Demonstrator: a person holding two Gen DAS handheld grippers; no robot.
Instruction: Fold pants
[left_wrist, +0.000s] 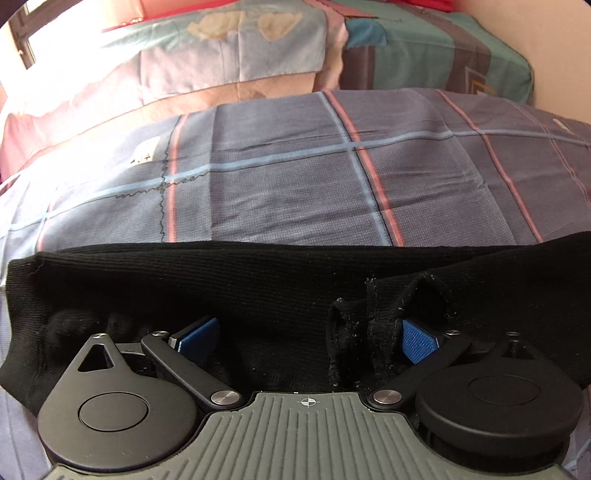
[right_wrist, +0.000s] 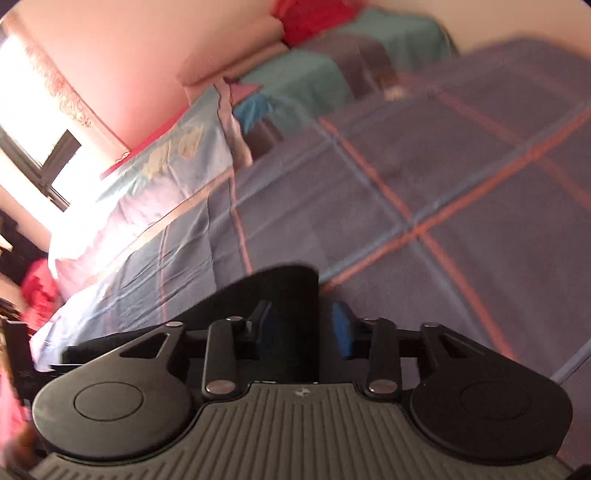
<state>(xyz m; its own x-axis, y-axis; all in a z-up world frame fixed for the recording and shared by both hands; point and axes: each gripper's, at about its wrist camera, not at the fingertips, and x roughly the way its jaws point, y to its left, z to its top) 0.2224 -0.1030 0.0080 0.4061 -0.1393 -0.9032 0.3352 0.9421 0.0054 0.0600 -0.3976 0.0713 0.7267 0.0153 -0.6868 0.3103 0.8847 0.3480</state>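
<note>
Pants (left_wrist: 280, 295) — black ribbed knit, lying in a flat band across the plaid bedspread (left_wrist: 295, 177); judged soft, light, limp, best taken at a doubled edge. Left gripper (left_wrist: 310, 334): fingers spread wide, fabric between, not pinched. Right gripper (right_wrist: 301, 328) — jaws part-open around a dark fold; blur hides whether they grip.

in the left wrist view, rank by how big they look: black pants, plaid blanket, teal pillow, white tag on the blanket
1. plaid blanket
2. black pants, which lie nearer the camera, so this is unsure
3. teal pillow
4. white tag
</note>
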